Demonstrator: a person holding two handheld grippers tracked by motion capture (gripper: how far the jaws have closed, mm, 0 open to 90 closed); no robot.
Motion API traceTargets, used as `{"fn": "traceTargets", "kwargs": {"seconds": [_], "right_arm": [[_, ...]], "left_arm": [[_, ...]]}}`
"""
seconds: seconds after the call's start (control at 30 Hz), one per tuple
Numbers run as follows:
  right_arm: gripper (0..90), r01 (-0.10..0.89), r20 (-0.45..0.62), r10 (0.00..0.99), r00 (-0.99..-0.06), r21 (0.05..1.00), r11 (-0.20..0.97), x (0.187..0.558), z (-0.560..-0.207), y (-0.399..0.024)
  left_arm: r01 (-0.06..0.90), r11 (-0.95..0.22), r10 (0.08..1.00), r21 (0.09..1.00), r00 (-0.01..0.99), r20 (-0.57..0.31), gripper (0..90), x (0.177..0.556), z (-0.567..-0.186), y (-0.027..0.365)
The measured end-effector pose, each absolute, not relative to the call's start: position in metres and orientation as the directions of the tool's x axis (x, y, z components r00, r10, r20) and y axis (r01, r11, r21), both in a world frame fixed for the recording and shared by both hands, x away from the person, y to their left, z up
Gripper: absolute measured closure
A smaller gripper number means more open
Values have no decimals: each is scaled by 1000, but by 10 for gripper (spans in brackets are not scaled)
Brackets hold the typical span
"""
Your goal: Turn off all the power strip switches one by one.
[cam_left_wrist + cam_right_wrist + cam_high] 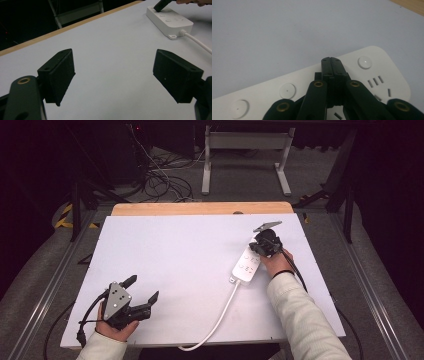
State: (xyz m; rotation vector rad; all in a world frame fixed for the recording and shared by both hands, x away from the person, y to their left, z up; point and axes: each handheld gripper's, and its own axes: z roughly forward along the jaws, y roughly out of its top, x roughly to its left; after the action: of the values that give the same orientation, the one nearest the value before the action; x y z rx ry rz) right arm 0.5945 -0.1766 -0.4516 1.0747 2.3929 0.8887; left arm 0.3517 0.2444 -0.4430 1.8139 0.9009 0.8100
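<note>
A white power strip (246, 265) with round buttons (364, 62) and sockets lies on the right half of the white table (165, 255). Its white cable (220, 315) runs to the table's front edge. My right gripper (255, 250) points down at the strip's far end, shut with nothing between its jaws. Its tips (330, 60) are over the strip's top face between two buttons; I cannot tell whether they touch it. My left gripper (142, 288) is held at the front left, open and empty (113, 72). In the left gripper view the strip (170, 21) lies at the upper right.
A wooden strip (200, 208) borders the table's far edge. Beyond it stand a grey metal frame (245, 155) and loose cables on the floor (160, 180). Metal rails (50, 285) run along both sides of the table.
</note>
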Motion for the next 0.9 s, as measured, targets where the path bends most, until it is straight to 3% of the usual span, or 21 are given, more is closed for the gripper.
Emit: {"fn": "traceTargets", "kwargs": {"seconds": [0.23, 0.4, 0.9], "right_arm": [[900, 508, -120, 761, -638, 676, 533, 592, -445, -171], [900, 487, -8, 773, -635, 772, 408, 589, -422, -181], [900, 465, -62, 771, -633, 767, 443, 595, -411, -183]], "left_arm": [[234, -301, 845, 924, 514, 145, 180, 351, -442, 245], [232, -302, 845, 925, 513, 147, 180, 352, -442, 246], [234, -303, 845, 924, 515, 147, 180, 351, -443, 245]]}}
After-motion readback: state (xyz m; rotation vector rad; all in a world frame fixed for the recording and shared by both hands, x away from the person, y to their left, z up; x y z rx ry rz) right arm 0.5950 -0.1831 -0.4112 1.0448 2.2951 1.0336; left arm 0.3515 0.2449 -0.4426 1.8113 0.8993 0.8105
